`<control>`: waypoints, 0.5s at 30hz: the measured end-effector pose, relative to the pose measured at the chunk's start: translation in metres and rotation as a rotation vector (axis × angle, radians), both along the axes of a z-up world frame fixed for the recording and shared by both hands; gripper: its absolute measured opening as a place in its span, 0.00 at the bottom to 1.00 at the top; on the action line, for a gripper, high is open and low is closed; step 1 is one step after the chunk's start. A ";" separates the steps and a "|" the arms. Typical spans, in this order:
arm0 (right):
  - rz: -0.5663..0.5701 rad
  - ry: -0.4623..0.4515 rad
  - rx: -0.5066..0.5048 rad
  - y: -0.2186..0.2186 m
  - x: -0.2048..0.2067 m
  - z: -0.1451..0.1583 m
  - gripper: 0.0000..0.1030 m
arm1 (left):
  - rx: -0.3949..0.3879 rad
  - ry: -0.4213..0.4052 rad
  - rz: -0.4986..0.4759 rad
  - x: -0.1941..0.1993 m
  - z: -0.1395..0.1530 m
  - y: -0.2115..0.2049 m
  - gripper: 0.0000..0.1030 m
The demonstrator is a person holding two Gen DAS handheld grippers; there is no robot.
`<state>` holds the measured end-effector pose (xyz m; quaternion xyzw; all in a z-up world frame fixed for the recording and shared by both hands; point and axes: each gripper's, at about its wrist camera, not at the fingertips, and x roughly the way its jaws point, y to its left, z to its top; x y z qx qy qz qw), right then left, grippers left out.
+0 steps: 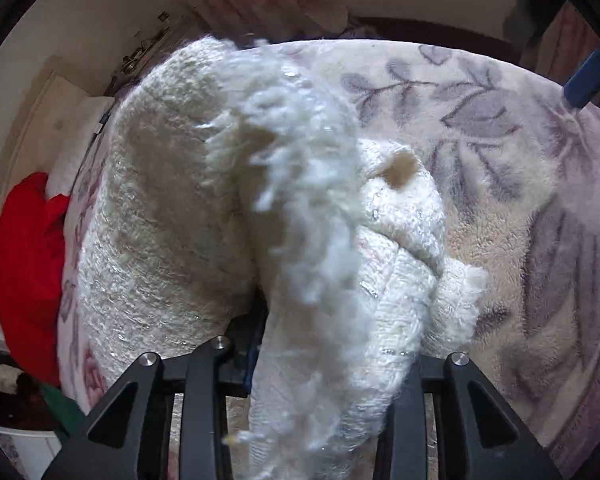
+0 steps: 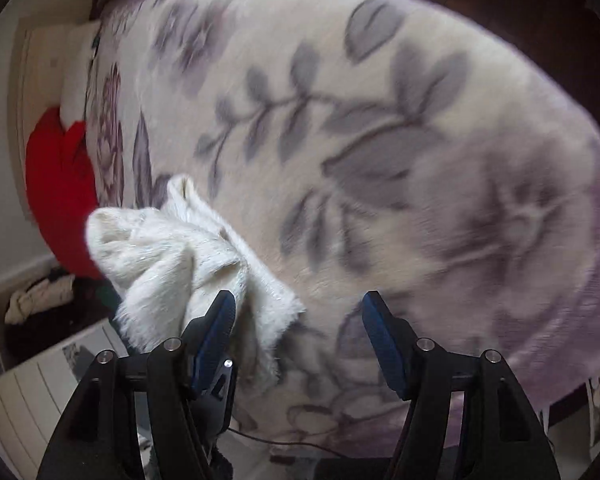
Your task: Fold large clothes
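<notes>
- My left gripper (image 1: 324, 344) is closed on the white fuzzy garment (image 1: 228, 208); the cloth fills the gap between the fingers and hides their tips, and bunched folds rise straight up from the grip
- Seen from my left wrist, the garment hangs in a thick mass above the floral blanket (image 1: 500, 184), with a fringed edge running down its middle and a thinner fold drooping toward the blanket on the right side
- My right gripper (image 2: 300, 312) is wide open and holds nothing; both blue pads (image 2: 380, 340) are bare, with blanket showing between them
- Seen from my right wrist, the garment (image 2: 172, 256) sits at the left edge of the blanket (image 2: 380, 140), and its fringed hem lies just beside my left-hand finger; I cannot tell whether it touches the pad
- A red cushion (image 2: 60, 184) lies against the blanket's far left edge, behind the garment
- The right wrist view is motion-blurred, so fine cloth detail is unclear
</notes>
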<state>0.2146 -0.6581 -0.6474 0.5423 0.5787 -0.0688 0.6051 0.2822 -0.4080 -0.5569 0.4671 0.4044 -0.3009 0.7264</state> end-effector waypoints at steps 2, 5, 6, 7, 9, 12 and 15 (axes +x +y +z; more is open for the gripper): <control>0.003 -0.020 -0.044 -0.014 -0.001 0.021 0.74 | 0.048 -0.032 0.017 0.002 0.012 -0.008 0.30; 0.045 -0.100 -0.039 -0.010 0.018 0.047 0.74 | 0.077 -0.063 0.044 -0.014 0.031 -0.011 0.39; 0.070 -0.134 -0.029 -0.003 0.029 0.056 0.74 | 0.089 -0.061 0.044 -0.023 0.034 -0.010 0.48; 0.096 -0.159 -0.018 0.004 0.044 0.062 0.75 | 0.106 -0.041 0.035 -0.030 0.036 -0.008 0.57; 0.160 -0.188 -0.024 0.027 0.068 0.078 0.75 | 0.090 0.044 0.011 -0.048 0.026 0.017 0.86; 0.306 -0.233 -0.071 0.061 0.099 0.105 0.75 | 0.067 0.076 -0.036 -0.076 0.027 0.014 0.86; 0.454 -0.275 -0.124 0.096 0.125 0.136 0.75 | 0.054 0.105 -0.089 -0.109 0.023 0.016 0.86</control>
